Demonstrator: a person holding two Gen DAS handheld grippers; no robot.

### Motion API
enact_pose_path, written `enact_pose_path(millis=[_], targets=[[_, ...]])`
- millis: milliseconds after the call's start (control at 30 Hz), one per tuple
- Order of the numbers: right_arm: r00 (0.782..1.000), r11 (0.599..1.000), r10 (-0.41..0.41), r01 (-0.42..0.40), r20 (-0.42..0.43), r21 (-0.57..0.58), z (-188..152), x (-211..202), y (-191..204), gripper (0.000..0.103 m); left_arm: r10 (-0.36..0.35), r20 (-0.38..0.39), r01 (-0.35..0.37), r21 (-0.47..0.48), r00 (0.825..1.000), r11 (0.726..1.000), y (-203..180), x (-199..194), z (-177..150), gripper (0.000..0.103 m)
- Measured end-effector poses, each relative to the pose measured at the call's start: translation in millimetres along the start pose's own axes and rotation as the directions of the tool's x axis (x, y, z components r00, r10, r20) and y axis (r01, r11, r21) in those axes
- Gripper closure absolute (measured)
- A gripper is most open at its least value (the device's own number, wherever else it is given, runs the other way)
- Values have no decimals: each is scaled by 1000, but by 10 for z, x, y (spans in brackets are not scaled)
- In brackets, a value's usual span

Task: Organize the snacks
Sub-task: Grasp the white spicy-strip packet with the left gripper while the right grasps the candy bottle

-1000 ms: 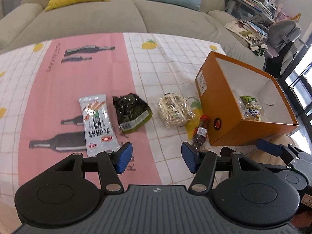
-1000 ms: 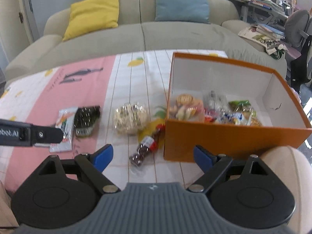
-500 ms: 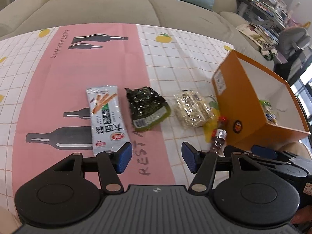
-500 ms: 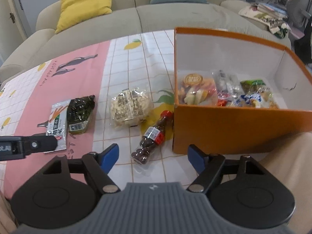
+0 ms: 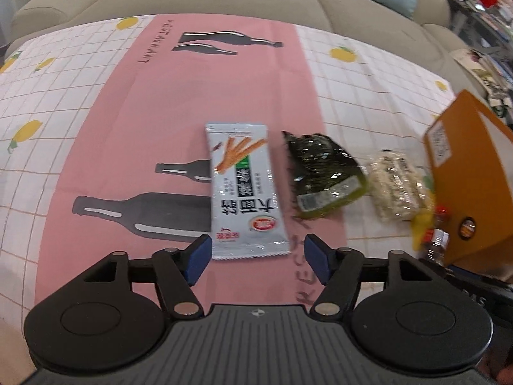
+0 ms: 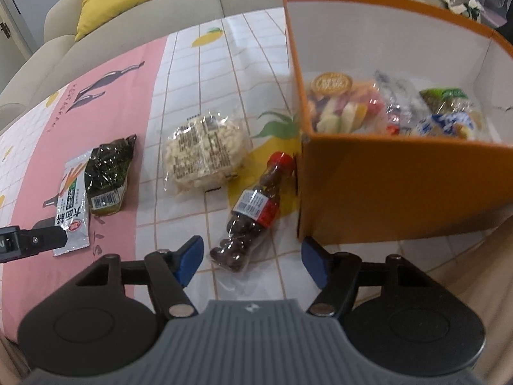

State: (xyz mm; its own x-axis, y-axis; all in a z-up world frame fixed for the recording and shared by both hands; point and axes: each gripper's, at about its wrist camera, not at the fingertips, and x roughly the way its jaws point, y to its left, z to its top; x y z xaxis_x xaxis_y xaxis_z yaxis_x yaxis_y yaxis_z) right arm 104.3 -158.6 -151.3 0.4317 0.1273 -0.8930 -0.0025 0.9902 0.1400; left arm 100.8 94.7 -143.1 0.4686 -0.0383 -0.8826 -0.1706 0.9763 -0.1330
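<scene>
On the tablecloth (image 5: pixel 96 102) beside the orange box (image 6: pixel 400 186), the left gripper (image 5: pixel 256 256), jaws opening, should straddle the silver snack packet (image 5: pixel 245 192) squarely, while the right gripper (image 6: pixel 251 260), empty jaws closing, centres on the small bottle (image 6: pixel 253 211).

Left hand-held gripper (image 5: pixel 256 258) opening, right hand-held gripper (image 6: pixel 251 261) closing, both empty.

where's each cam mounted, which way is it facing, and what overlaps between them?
Left wrist: on the left hand-held gripper, angled down at the silver stick packet; its jaws are opening, empty.
Right wrist: on the right hand-held gripper, angled down at the bottle-shaped candy pack and orange box; jaws closing, empty.
Shared: all four loose snacks, box, tablecloth.
</scene>
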Motion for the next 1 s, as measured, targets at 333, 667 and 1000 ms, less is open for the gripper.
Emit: enact_pose_path(millis=[333, 667, 1000], targets=[[1000, 991, 0, 4, 30, -133, -76, 8, 186, 64, 76, -19, -75, 46, 997, 996, -121, 245, -8, 22], [997, 957, 73, -69, 3, -282, -170, 12, 400, 74, 80, -15, -79, 75, 997, 994, -73, 264, -52, 40], [987, 932, 158, -160, -33, -327, -209, -42, 476, 74, 99, -109, -86, 118, 989, 989, -98, 174, -128, 71]])
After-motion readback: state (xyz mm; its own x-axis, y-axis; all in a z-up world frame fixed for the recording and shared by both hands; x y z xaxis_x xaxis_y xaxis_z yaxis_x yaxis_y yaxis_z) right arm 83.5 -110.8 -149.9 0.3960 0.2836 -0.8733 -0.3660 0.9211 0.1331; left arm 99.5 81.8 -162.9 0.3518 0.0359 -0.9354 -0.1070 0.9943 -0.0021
